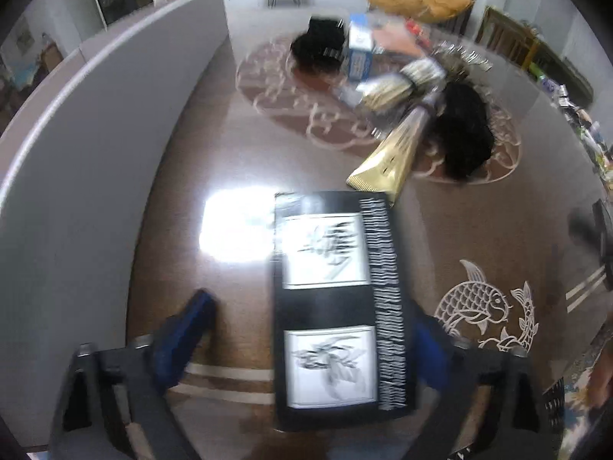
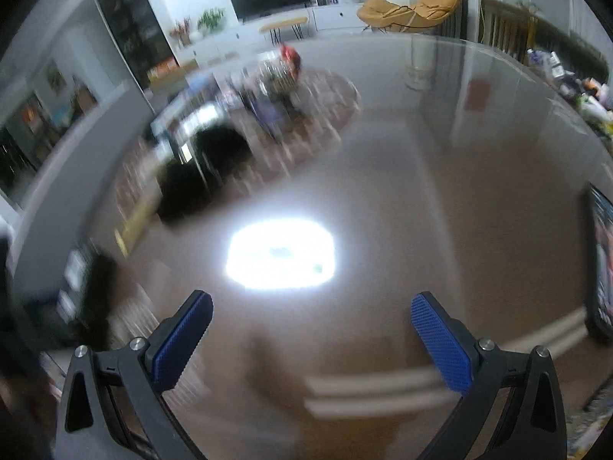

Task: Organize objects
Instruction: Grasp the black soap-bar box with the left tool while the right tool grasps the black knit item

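The left tool [image 1: 310, 329] stands half spread around a flat black box with two white flower panels [image 1: 337, 306] on the glossy brown surface [image 1: 230, 161]; its right pad touches, so centre it before squeezing. The right tool [image 2: 312, 329] hangs spread, empty.

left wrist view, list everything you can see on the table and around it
table: one, brown, glossy, pale fish pattern
black box: one, black with two white pictures, near centre, between the left fingers, right finger at its edge, left finger apart
gold fan-shaped pack: one, gold, beyond the box
black bundles: two, black, right of centre and farther back
blue-white box: one, far centre
grey partition: one, left edge
left gripper: black, blue fingers
right gripper: open, empty
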A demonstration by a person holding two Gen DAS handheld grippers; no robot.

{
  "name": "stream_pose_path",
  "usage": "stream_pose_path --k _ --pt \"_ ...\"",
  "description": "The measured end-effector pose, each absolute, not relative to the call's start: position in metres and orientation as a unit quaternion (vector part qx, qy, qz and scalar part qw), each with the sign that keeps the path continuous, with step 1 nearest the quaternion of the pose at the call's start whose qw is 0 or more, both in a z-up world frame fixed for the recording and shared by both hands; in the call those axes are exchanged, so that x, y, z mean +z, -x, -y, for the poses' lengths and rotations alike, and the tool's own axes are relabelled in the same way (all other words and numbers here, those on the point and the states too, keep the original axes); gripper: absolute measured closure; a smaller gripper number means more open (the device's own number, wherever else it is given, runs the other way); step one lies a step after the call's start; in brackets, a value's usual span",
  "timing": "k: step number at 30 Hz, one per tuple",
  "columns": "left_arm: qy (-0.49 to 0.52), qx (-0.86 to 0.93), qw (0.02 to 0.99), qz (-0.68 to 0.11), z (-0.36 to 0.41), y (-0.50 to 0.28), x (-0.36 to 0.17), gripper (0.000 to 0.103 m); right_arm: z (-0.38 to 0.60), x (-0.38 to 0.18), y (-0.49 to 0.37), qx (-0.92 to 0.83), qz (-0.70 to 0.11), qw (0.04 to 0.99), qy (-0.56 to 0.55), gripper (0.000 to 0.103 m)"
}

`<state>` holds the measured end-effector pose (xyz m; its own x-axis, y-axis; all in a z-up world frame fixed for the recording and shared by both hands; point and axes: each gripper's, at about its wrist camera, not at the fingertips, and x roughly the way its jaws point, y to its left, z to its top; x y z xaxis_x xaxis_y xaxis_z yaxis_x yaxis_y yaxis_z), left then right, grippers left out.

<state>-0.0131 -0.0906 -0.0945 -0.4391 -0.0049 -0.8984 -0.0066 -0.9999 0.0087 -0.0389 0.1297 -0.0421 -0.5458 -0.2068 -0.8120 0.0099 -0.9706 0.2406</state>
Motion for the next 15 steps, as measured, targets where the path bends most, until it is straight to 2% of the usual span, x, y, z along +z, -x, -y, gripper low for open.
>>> stream_pose_path --k 1,2,4,7,8,9,10,11,15 --pt "0.521 0.854 0.005 -0.007 0.089 0.01 -0.092 0.043 -0.121 -0.036 0.051 -0.871 0.102 0.08 -0.475 0.0" --pt "0.517 0.856 0.002 -0.013 0.086 0.008 -0.091 0.045 -0.108 -0.031 0.065 -0.869 0.097 0.096 -0.475 0.0" --pt "0.513 0.858 0.003 -0.009 0.086 0.006 -0.092 0.045 -0.074 -0.028 0.101 -0.859 0.08 0.129 -0.488 0.0" --pt "0.503 0.864 0.001 -0.002 0.087 0.004 -0.093 0.045 -0.04 -0.042 0.141 -0.851 0.064 0.12 -0.507 0.005" --pt "0.499 0.867 0.001 -0.001 0.087 0.003 -0.094 0.045 -0.034 -0.047 0.148 -0.848 0.061 0.123 -0.512 0.016" --pt "0.496 0.868 0.001 0.0 0.086 0.002 -0.094 0.045 -0.03 -0.053 0.154 -0.843 0.059 0.13 -0.519 0.033" --pt "0.495 0.869 0.003 0.002 0.09 0.0 -0.093 0.045 -0.028 -0.058 0.155 -0.84 0.053 0.134 -0.523 0.041" --pt "0.492 0.871 0.005 0.005 0.09 -0.002 -0.093 0.045 -0.029 -0.058 0.153 -0.84 0.052 0.138 -0.522 0.056" --pt "0.468 0.883 0.028 0.024 0.091 -0.013 -0.087 0.045 -0.054 -0.043 0.121 -0.854 0.053 0.146 -0.496 0.058"
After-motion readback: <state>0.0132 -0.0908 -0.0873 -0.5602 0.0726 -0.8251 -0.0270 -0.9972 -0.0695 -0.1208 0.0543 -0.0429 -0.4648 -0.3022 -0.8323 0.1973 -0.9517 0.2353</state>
